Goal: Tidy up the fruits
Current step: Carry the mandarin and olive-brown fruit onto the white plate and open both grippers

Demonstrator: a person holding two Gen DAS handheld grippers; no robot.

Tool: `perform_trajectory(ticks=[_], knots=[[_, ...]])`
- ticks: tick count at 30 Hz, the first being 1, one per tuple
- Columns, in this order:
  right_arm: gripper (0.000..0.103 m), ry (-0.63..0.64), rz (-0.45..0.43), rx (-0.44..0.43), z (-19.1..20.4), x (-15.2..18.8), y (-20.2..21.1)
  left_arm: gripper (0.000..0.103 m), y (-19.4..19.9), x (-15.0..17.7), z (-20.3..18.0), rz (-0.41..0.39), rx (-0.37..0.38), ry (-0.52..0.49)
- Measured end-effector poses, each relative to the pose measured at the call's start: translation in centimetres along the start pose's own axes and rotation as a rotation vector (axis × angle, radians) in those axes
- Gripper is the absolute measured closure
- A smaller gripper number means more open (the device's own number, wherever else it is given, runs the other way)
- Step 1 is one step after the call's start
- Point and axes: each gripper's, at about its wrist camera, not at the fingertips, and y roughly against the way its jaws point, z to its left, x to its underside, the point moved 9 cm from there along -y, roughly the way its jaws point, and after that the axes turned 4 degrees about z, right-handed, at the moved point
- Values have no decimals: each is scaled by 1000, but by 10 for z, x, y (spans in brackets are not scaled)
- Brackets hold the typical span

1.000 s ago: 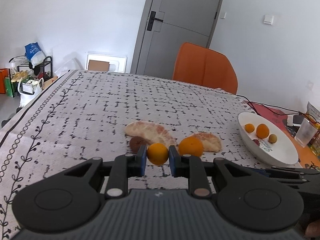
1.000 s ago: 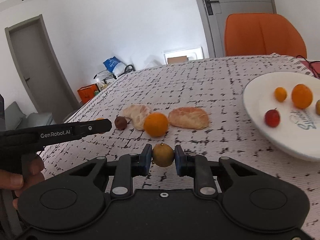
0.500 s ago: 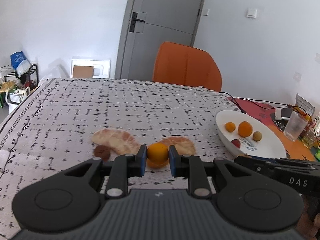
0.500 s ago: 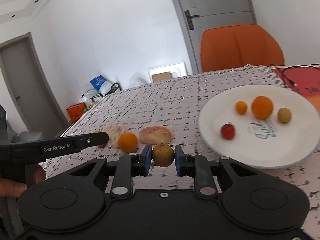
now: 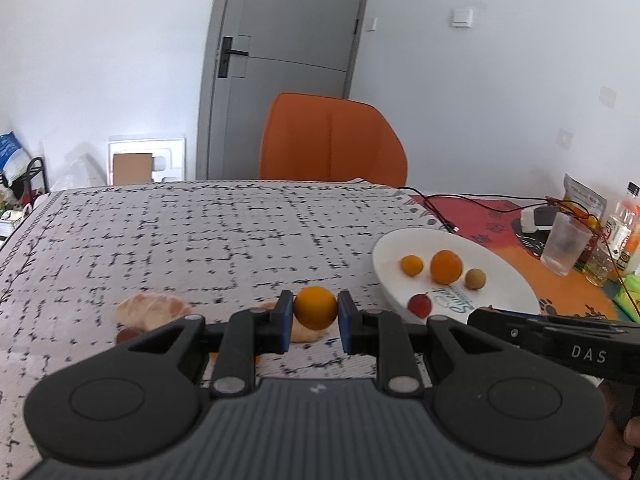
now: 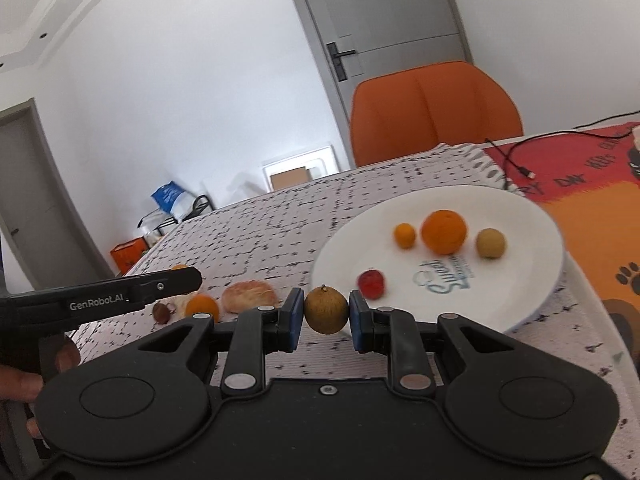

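My left gripper is shut on a small orange and holds it above the table. My right gripper is shut on a brown longan, held near the left rim of the white plate. The plate holds a small orange, a big orange, a longan and a red fruit. On the cloth lie two peeled pomelo pieces, an orange and a dark brown fruit.
An orange chair stands behind the table. A plastic cup, bottles and a black cable sit on the red mat at the right. The table's left edge is near.
Both grippers have risen and swung right toward the plate, each keeping its fruit. The plate now looms larger in both views; the fruits on the cloth have dropped behind.
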Motion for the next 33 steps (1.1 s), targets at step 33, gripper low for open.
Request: perform_trajectory(ticks=[33], knots=[[69,-122,-103,116,-80,-2,39,81,-43,-12,-102,27,127,-144]])
